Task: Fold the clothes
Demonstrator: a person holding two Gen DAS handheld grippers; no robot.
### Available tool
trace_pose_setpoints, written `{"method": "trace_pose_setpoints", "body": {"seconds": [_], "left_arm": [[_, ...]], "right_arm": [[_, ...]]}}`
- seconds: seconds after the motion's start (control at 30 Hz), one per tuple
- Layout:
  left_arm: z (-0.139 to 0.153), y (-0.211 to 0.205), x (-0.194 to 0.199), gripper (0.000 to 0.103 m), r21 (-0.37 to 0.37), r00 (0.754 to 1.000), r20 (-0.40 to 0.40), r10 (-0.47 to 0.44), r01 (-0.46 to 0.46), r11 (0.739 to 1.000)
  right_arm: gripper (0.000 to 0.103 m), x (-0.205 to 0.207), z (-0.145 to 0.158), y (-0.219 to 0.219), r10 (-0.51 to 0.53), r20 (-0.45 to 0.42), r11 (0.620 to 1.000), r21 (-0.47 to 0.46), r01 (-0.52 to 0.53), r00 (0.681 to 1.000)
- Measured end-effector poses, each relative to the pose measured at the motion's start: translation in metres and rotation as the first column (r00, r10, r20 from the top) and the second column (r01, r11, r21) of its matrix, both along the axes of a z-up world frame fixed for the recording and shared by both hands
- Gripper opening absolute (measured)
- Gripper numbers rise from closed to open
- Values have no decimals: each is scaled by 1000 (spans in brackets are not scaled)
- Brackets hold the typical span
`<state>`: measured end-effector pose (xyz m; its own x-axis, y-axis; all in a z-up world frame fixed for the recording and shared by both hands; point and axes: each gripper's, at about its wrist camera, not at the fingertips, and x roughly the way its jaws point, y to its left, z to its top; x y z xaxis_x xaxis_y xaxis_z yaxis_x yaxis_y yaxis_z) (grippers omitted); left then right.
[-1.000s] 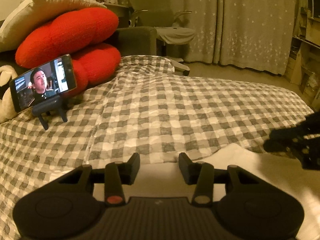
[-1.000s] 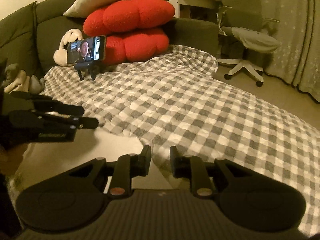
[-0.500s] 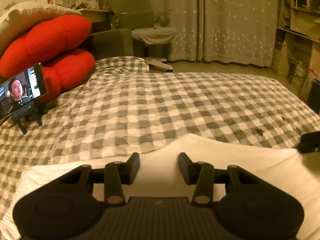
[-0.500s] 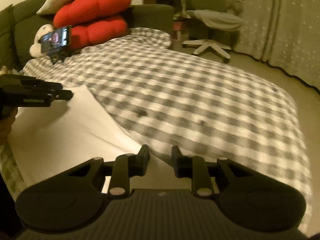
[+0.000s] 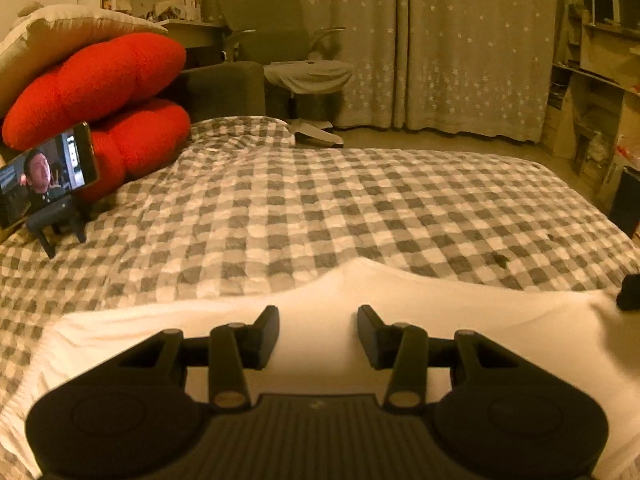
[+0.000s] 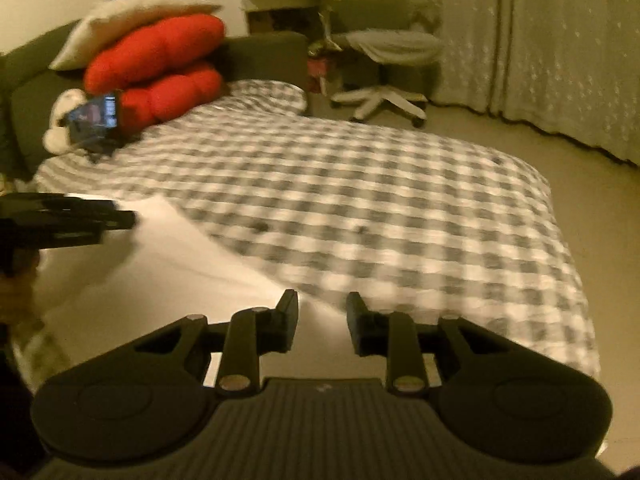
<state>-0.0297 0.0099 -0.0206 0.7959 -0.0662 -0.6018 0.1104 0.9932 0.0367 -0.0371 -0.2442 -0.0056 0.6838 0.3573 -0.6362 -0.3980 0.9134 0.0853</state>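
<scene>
A white garment (image 5: 480, 320) lies spread flat on the near part of a grey-and-white checked bed cover (image 5: 320, 208). My left gripper (image 5: 318, 320) hovers over the cloth with its jaws apart and nothing pinched between them. From the right wrist view the same garment (image 6: 140, 280) stretches to the left, where the left gripper (image 6: 128, 218) pokes in from the side. My right gripper (image 6: 322, 312) sits over the garment's right edge, its jaws opening, with no cloth between the pads. Only its dark tip (image 5: 630, 292) shows in the left wrist view.
A phone on a small stand (image 5: 44, 176) plays a video at the bed's far left, in front of red cushions (image 5: 100, 80) and a pale pillow. An office chair (image 5: 296, 68) and curtains stand behind the bed; shelves (image 5: 592, 100) line the right wall.
The right gripper has swung right, away from the left one, and its jaws have widened. The white garment now lies broader and flatter across the near part of the bed.
</scene>
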Motion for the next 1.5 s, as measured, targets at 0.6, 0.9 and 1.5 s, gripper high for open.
{"method": "trace_pose_setpoints", "body": {"seconds": [0.6,0.9,1.5], "left_arm": [[-5,-16,-20,44,67,1000,7,-24,23,997],[-5,-20,-23,44,73,1000,10,-15,14,997],[-3,-13,-21,44,46,1000,-8,-5,6,999]], "right_arm": [[41,-38,-19,4,17,17,989,-146,-15,1000],[40,-19,-19,-17,-101,-3,986,-136,100,995],[50,10,-14,-73,-405,-4,902,-167,399,914]]}}
